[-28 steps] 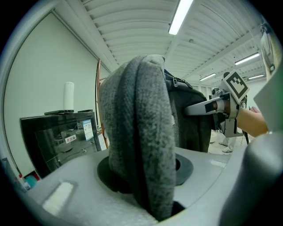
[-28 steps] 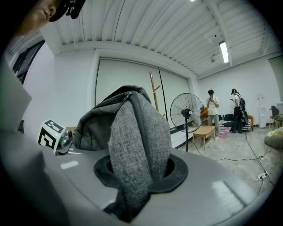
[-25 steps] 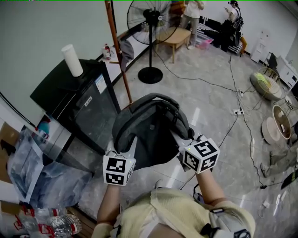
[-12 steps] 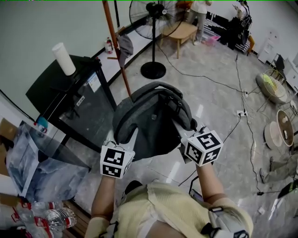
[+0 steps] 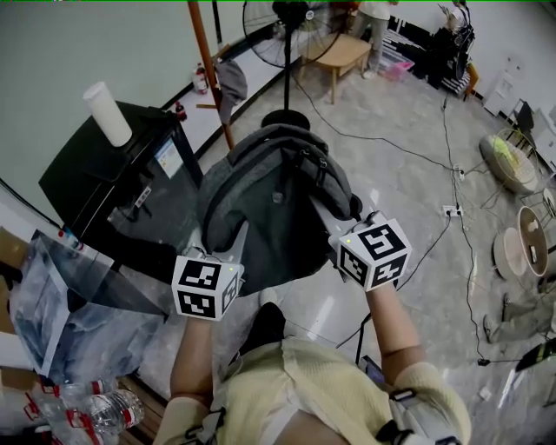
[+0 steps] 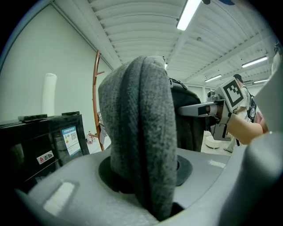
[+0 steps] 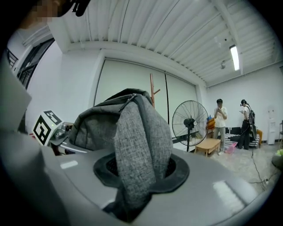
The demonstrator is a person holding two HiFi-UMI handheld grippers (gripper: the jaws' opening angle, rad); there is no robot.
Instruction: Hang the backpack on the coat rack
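A grey backpack (image 5: 269, 209) hangs in the air between my two grippers, held by its shoulder straps. My left gripper (image 5: 224, 250) is shut on the left strap (image 6: 141, 132), which fills the space between its jaws in the left gripper view. My right gripper (image 5: 337, 224) is shut on the right strap (image 7: 141, 141), pinched between the black pads. The coat rack, a brown wooden pole (image 5: 207, 65) with short pegs, stands just beyond the backpack's upper left edge, with a grey garment hanging on it. The pole (image 6: 95, 97) also shows behind the strap, and its top (image 7: 152, 92) rises over the bag.
A black cabinet (image 5: 113, 182) with a white roll (image 5: 106, 113) on top stands left of the bag, close to the rack. A standing fan (image 5: 287, 17), a wooden bench (image 5: 343, 52) and floor cables (image 5: 434, 165) lie beyond. A plastic bag and bottles (image 5: 78, 400) sit lower left.
Both grippers have carried the backpack forward and slightly up toward the coat rack. The bag now covers most of the fan's base. The cabinet has slid nearer the left gripper.
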